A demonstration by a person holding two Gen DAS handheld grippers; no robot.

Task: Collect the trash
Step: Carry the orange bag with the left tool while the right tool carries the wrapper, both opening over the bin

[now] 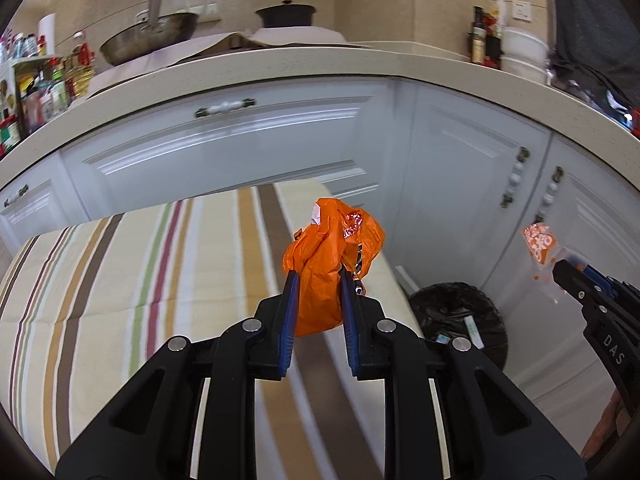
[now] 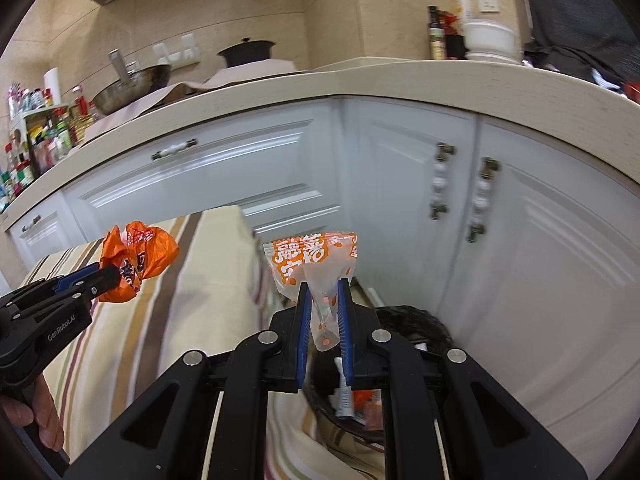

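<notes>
my left gripper (image 1: 318, 276) is clamped on one crumpled orange wrapper (image 1: 332, 268), its two blue pads pressing the lower half while the rest bulges above the tips. my right gripper (image 2: 325, 286) is clamped on one clear packet with orange print (image 2: 316, 264), the film pinched narrow between the pads and the printed end fanned out above them. total trash in hand: two pieces, one per gripper.

both pieces are held in the air. the orange wrapper sits over the near corner of the striped tablecloth (image 1: 120, 280); the clear packet sits past the table edge, above and just in front of the one black-lined trash bin (image 2: 416, 320) on the floor. the bin already holds several scraps (one white stick-shaped item and some orange bits are readable, the rest is too dark to count).

behind the bin stand white cabinet doors (image 2: 400, 184) with four visible handles in the right wrist view. on the counter (image 1: 280, 64): one metal wok (image 1: 150, 38), one black lidded pot (image 1: 286, 14) and a cluster of bottles too blurred to count.
</notes>
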